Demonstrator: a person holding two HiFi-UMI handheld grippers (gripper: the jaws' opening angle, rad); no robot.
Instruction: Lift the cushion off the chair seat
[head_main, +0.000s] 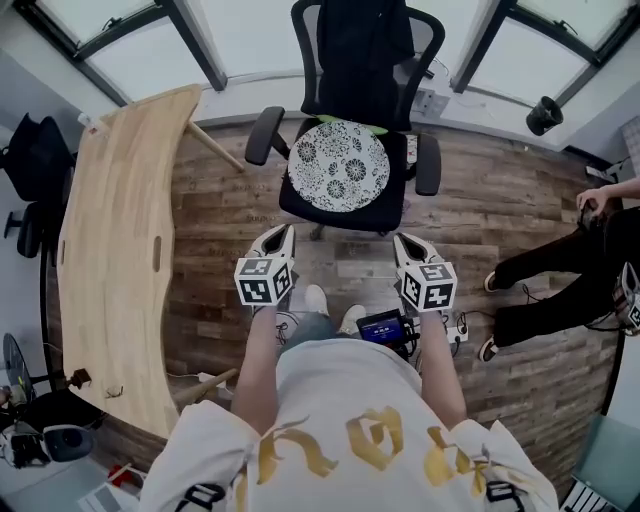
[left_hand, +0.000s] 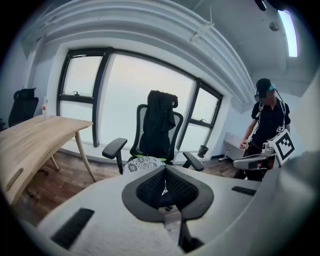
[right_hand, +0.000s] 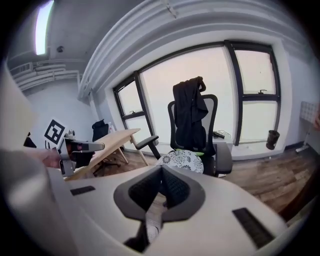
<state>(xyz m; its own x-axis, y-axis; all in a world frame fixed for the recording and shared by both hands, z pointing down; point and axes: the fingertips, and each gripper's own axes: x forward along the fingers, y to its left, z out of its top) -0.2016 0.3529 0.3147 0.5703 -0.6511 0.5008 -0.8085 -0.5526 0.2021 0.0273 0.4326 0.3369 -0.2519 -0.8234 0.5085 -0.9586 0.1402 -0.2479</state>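
Lying flat on the seat of the chair in the head view, the round patterned cushion is sitting straight ahead of the person, well apart from both tools and roughly midway between them. Being round, it is offering no long axis to line up on. The left hand-held gripper and the right hand-held gripper are hanging side by side at about the same reach from it, so neither is looking clearly nearer. Both are pointing forward and somewhat downward toward the seat front, with the forearms running parallel. In the left gripper view, the cushion is showing just above and slightly left of the left hand-held gripper, whose jaws are pressing together on nothing. In the right gripper view, the cushion is appearing just above and slightly right of the right hand-held gripper, likewise closed tight and empty. Its near edge is hiding behind the jaws there, so how far it is overhanging the seat is probably not readable.
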